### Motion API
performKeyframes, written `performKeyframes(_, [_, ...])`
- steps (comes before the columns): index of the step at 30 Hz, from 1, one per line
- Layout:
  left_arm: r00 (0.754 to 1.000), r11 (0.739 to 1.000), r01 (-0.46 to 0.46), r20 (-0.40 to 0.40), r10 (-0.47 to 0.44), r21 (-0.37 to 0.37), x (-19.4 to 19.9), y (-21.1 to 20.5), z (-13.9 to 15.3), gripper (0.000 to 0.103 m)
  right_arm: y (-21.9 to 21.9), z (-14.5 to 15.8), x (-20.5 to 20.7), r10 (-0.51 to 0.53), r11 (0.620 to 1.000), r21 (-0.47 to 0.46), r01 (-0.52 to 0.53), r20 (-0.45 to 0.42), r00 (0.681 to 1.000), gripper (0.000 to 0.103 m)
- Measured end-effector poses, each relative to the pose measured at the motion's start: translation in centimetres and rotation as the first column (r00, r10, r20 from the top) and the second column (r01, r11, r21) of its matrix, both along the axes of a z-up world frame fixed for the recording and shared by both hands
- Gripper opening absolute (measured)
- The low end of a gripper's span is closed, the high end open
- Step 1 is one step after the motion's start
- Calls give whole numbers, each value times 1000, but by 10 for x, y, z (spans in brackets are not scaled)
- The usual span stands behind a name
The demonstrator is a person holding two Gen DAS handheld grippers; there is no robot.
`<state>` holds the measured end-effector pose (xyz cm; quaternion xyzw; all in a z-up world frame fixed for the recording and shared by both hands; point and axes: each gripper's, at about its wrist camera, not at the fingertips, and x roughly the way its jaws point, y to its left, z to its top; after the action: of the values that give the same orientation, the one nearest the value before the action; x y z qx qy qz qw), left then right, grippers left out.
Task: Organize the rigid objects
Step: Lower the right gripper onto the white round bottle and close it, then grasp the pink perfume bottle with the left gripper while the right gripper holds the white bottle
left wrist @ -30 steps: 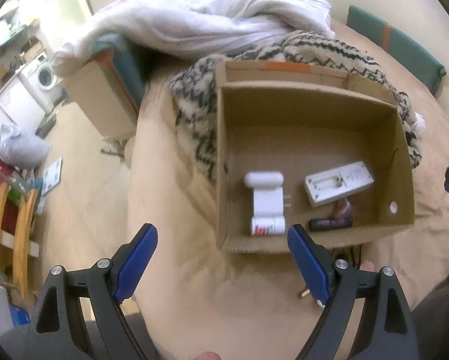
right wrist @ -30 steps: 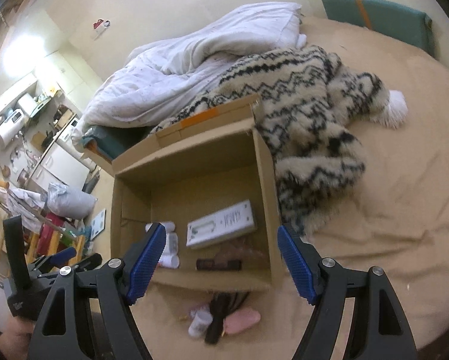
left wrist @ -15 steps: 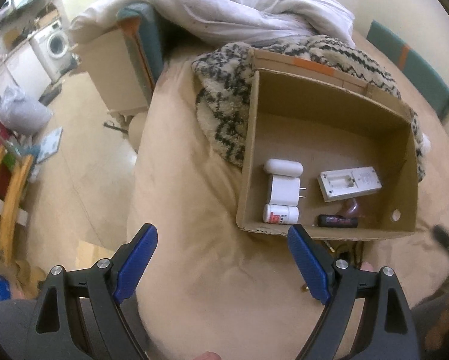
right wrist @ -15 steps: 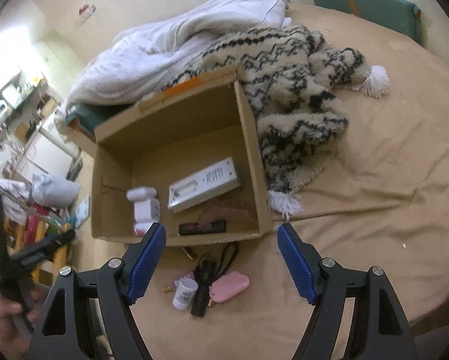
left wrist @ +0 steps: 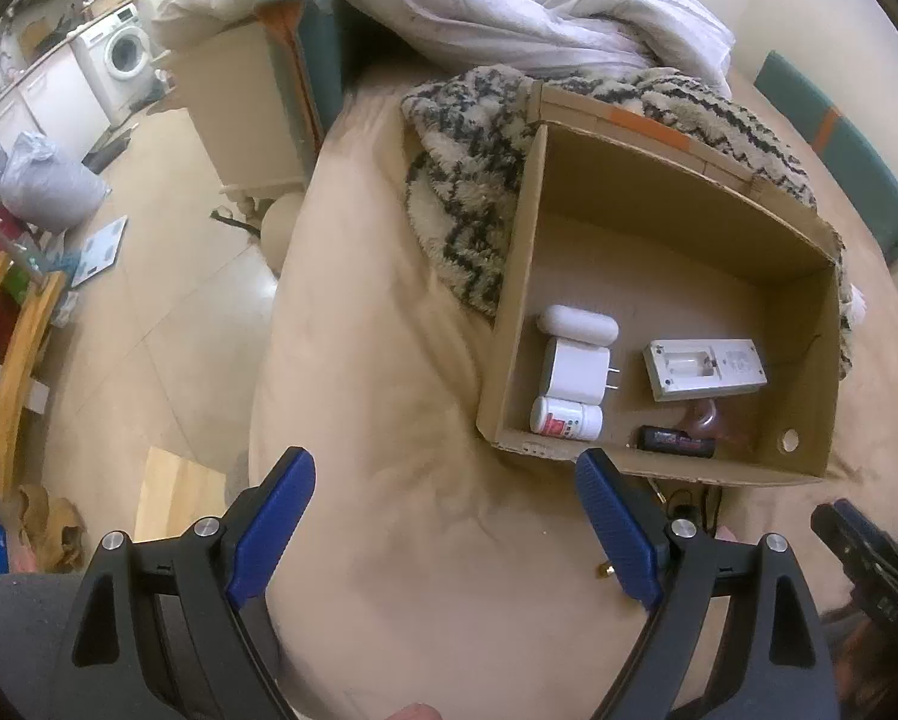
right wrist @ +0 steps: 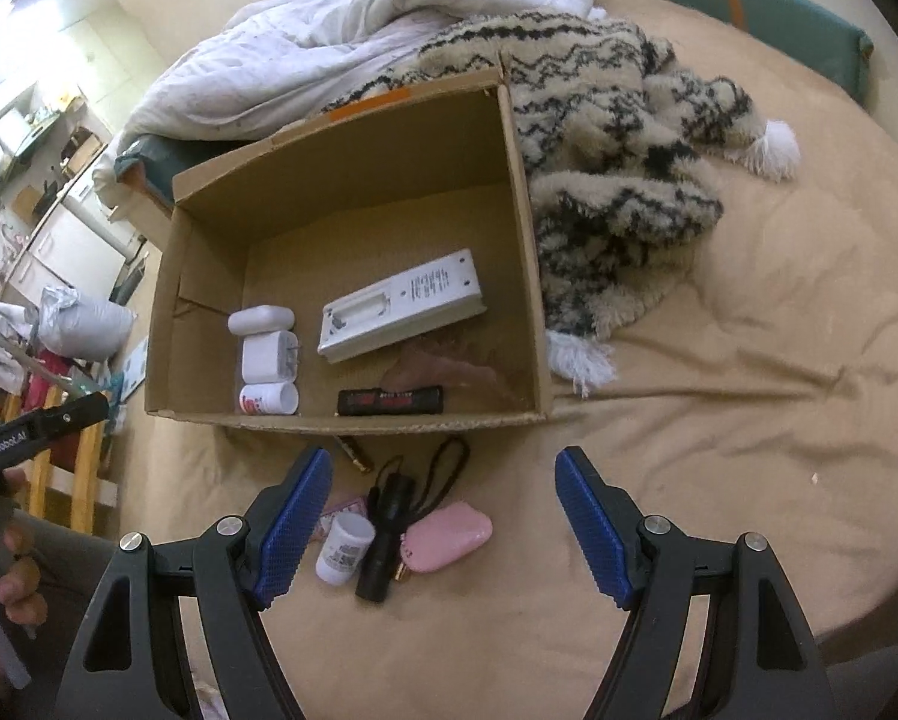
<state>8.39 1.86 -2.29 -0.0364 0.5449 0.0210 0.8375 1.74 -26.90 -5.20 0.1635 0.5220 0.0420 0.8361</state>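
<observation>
An open cardboard box (right wrist: 527,192) (left wrist: 509,324) lies on the bed. Inside are a white remote (right wrist: 401,312) (left wrist: 704,367), a white case (right wrist: 261,320), a white charger (right wrist: 267,357) (left wrist: 575,371), a small white bottle (right wrist: 269,399) (left wrist: 566,417) and a black battery (right wrist: 391,401) (left wrist: 677,441). In front of the box lie a white bottle (right wrist: 344,547), a black flashlight (right wrist: 386,537) and a pink case (right wrist: 446,535). My right gripper (right wrist: 443,516) is open and empty, above these loose items. My left gripper (left wrist: 443,516) is open and empty, left of the box's near corner.
A black-and-cream fuzzy blanket (right wrist: 617,138) and a white duvet (right wrist: 353,42) lie behind and right of the box. The bed edge (left wrist: 269,324) drops to the floor at left, with a nightstand (left wrist: 239,114) and wooden chair (left wrist: 11,360) there. A small brass-coloured piece (right wrist: 353,453) lies by the box.
Both grippers have pulled back and up from the box, so it looks smaller. The left view has swung left, the right view now shows the loose items in front of the box.
</observation>
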Motion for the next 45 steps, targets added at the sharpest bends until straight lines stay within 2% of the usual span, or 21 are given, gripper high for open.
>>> performKeyframes(3, [1000,1000,2,7,-2,-2,-1,0,1,87,4,-9,5,1,1000,-5,-1,-38,999,81])
performKeyframes(6, [1000,1000,1,15,-1,24,-1,0,1,87,13,-26,11,20,1000,5,-20,-114,993,81])
performKeyframes(11, [1000,1000,-10,-4,10,18,1,3,-3,87,45,-50,12,128,988,115,-105,-219,967,81])
performKeyframes(13, [1000,1000,-10,-6,11,13,2,2,-2,87,57,-60,10,132,980,179,-88,-252,959,79])
performKeyframes(14, [1000,1000,-9,-4,9,11,2,1,-2,87,63,-66,10,128,975,209,-72,-267,955,69])
performKeyframes(16, [1000,1000,-5,1,5,16,3,-1,0,87,73,-79,10,106,972,235,-33,-306,946,56])
performKeyframes(21, [1000,999,2,2,-2,37,2,-4,-3,87,87,-99,17,50,975,220,28,-337,940,44])
performKeyframes(23, [1000,999,2,-7,-1,36,3,-3,-5,87,90,-105,22,48,978,208,27,-348,936,28])
performKeyframes(24, [1000,999,1,-9,-1,36,3,-3,-5,87,92,-104,23,49,981,195,21,-345,937,28])
performKeyframes(28, [1000,999,-4,-13,4,38,4,-1,-6,87,99,-91,16,87,984,173,-36,-299,950,28])
performKeyframes(34, [1000,999,8,-18,-7,49,5,-7,-9,87,90,-71,0,103,978,202,-52,-253,962,28])
performKeyframes(40, [999,996,24,-34,-21,91,4,-11,-18,87,70,-8,1,120,971,213,-108,-44,992,28])
performKeyframes(45, [998,993,41,-49,-36,114,5,-16,-27,87,51,42,12,147,972,165,-167,126,981,28])
